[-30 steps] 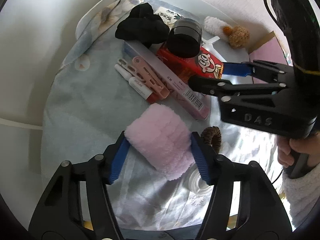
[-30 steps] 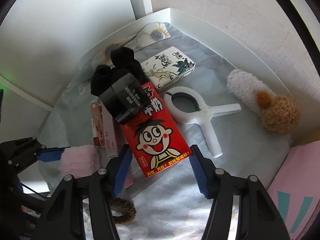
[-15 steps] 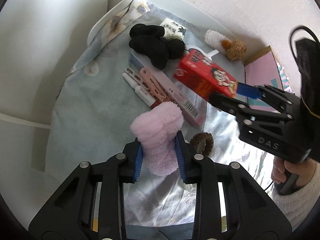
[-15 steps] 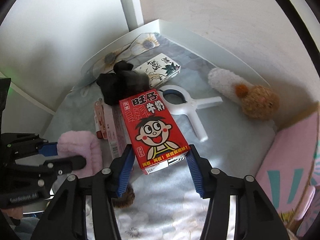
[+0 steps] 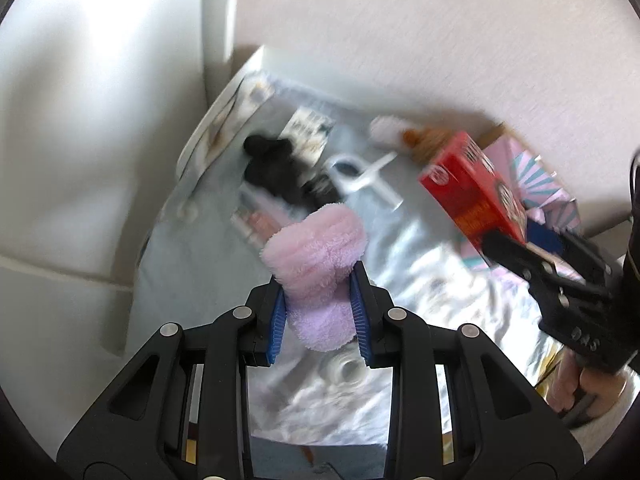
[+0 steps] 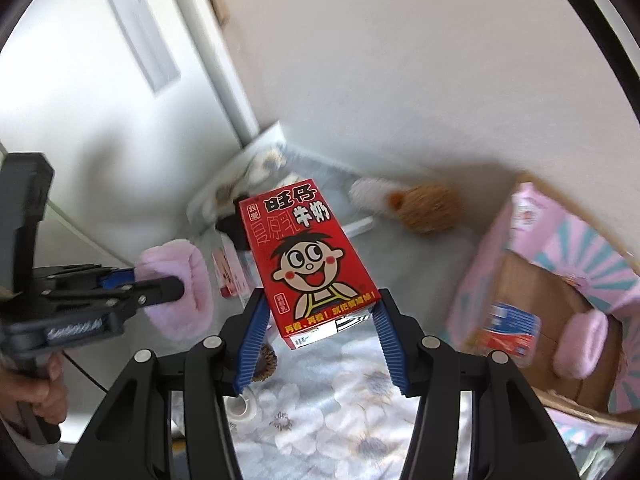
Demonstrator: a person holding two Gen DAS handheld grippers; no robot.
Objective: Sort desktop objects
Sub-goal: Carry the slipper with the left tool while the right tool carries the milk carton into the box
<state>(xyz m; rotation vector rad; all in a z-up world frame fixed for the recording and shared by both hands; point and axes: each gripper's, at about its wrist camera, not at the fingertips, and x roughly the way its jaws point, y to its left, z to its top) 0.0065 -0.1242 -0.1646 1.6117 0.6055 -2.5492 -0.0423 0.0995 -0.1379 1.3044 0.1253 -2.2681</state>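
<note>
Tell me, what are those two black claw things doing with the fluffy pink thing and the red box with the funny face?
A person is tidying a messy table with a gripper in each hand. The left gripper has just squeezed shut on the fluffy pink roll and holds it above the flowered cloth. The right gripper holds the red carton up too. A pink cardboard box stands open nearby, with a similar pink roll already inside.

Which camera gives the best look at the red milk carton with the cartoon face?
The right wrist view: the red milk carton with the cartoon face faces the lens, print sharp, clamped between the right gripper pads. The left wrist view shows the carton only obliquely and blurred, at the frame's right.
</note>
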